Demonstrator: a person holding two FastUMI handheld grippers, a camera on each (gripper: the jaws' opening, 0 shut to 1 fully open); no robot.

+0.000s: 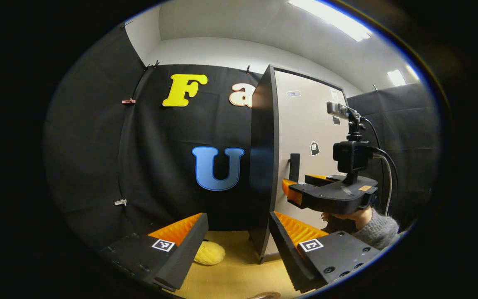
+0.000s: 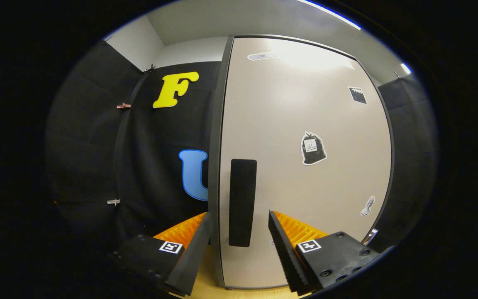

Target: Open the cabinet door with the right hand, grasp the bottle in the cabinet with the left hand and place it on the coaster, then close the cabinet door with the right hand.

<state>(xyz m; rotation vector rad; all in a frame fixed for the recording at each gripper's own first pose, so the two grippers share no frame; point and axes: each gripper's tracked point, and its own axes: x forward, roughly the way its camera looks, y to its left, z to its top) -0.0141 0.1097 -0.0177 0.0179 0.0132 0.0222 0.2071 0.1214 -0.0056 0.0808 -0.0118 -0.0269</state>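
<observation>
Straight ahead of the right gripper (image 2: 239,236) stands the cabinet door (image 2: 305,166), pale and flat, closed against the dark cabinet side (image 2: 216,166). Its dark vertical handle (image 2: 242,202) sits near the door's left edge, and the right gripper view has it framed between the two fingers, which are spread wide with nothing in them. Whether the fingers have reached the handle or are just short of it I cannot tell from here.

From the left gripper view, the right gripper (image 1: 293,193) shows at the door with a hand (image 1: 349,216) and grey sleeve (image 1: 378,228) beneath it. The left gripper (image 1: 239,245) hangs back, fingers wide apart and empty, over the yellowish table (image 1: 239,270). A soft yellow thing (image 1: 208,253) lies on the table near the cabinet's foot; I cannot say what it is. The bottle must be behind the closed door, so it is hidden, and I cannot pick out the coaster with any certainty.

The step in hand looks to be the opening. To do it well, I would drive the fingers fully astride the handle, close squarely on its middle, then pull along the arc of the door's swing, the hinges seemingly on the far right edge, rather than straight back, so the grip does not slip. The left gripper should stay clear of the door's sweep until the opening is wide.
</observation>
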